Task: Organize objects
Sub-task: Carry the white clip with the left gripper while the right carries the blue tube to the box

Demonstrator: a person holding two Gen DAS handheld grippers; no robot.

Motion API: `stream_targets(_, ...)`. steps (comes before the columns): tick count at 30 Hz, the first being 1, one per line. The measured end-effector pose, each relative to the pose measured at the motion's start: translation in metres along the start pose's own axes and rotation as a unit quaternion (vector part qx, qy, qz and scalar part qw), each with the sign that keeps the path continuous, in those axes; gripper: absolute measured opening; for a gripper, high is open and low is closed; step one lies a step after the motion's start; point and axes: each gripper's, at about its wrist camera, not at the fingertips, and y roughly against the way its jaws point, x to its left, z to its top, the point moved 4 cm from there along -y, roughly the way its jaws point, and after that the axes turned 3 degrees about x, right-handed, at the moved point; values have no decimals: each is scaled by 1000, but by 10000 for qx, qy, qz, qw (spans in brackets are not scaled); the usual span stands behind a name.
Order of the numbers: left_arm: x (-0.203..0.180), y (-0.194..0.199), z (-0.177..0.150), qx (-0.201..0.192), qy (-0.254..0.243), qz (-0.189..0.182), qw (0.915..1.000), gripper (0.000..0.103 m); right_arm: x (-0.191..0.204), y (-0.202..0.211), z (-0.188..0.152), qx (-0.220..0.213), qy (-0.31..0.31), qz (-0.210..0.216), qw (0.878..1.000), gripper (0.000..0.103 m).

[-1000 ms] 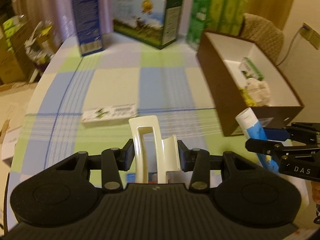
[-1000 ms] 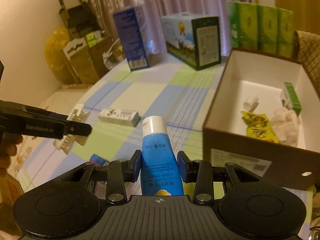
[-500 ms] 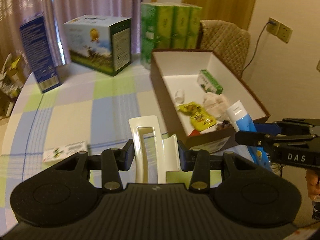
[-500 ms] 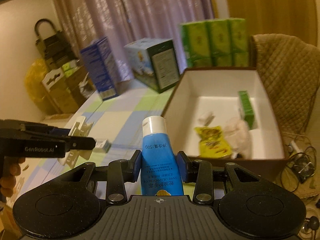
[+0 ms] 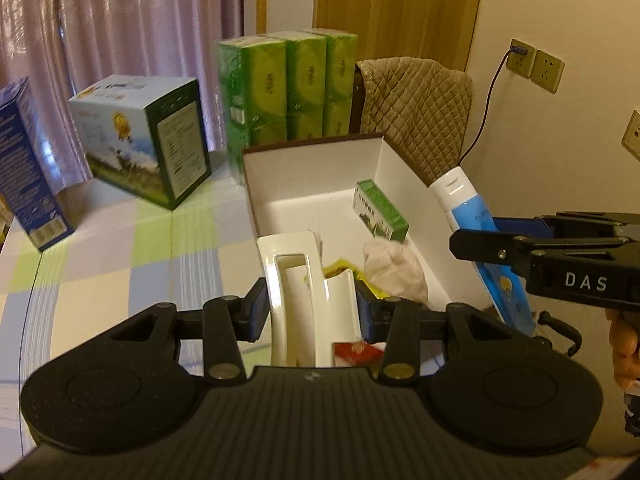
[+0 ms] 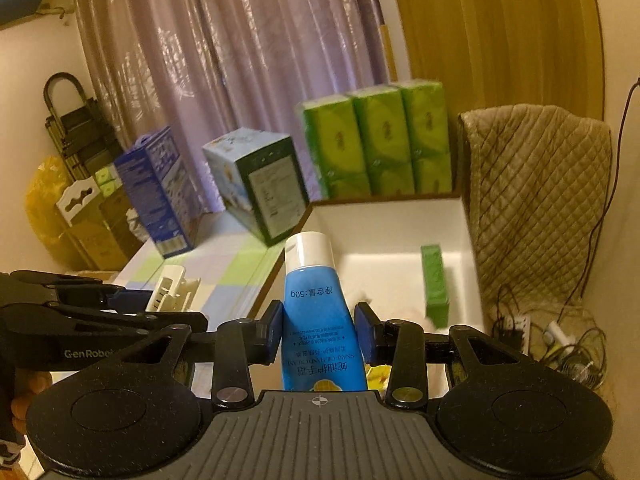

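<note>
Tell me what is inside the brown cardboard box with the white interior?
Inside the brown cardboard box: a small green carton, crumpled white tissue, yellow packets. The white plastic clip held in the left gripper covers its near part.

Blue carton [image 5: 28,168]: cut off by the left edge of the left wrist view; its small print was too blurred to read.
Yellow packet [image 5: 338,270]: mostly hidden behind the white clip [image 5: 308,300] held in the left tongs [image 5: 311,308].
Red packet [image 5: 356,350]: only a corner showed below the clip.
Blue tube [image 6: 318,316]: its lower end was hidden under the right tongs [image 6: 319,330] body.
Person's hand [image 5: 624,344]: cut off at the right edge, only fingers showed.
Green box [image 6: 435,284] in the brown box [image 6: 384,220]: blurred, label unreadable.
</note>
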Motion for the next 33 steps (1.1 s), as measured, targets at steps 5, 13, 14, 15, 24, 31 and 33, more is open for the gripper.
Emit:
stream_targets(5,-7,-24,22,26,-58,18,10000,39,-18,-16,16,23,-44,-39,10000,35)
stream_targets(13,-10,-65,43,192,-132,46,9997,39,-49,-53,32,193,-157,-155,9996,35)
stream_targets(14,-10,-71,46,226,-141,63,9996,39,-52,-58,33,220,-169,-167,9995,35)
stream_targets(15,-9,-76,48,253,-150,74,9995,39,-55,-63,34,246,-173,-175,9994,35)
stream_targets(24,0,-132,67,567,-194,196,9980,39,-80,-117,40,570,-355,-269,9974,35)
stream_targets(31,4,-173,77,809,-270,232,9961,39,-99,-160,45,817,-601,-359,9942,35)
stream_targets(33,4,-182,79,844,-317,242,9956,39,-104,-168,47,854,-644,-371,9936,35)
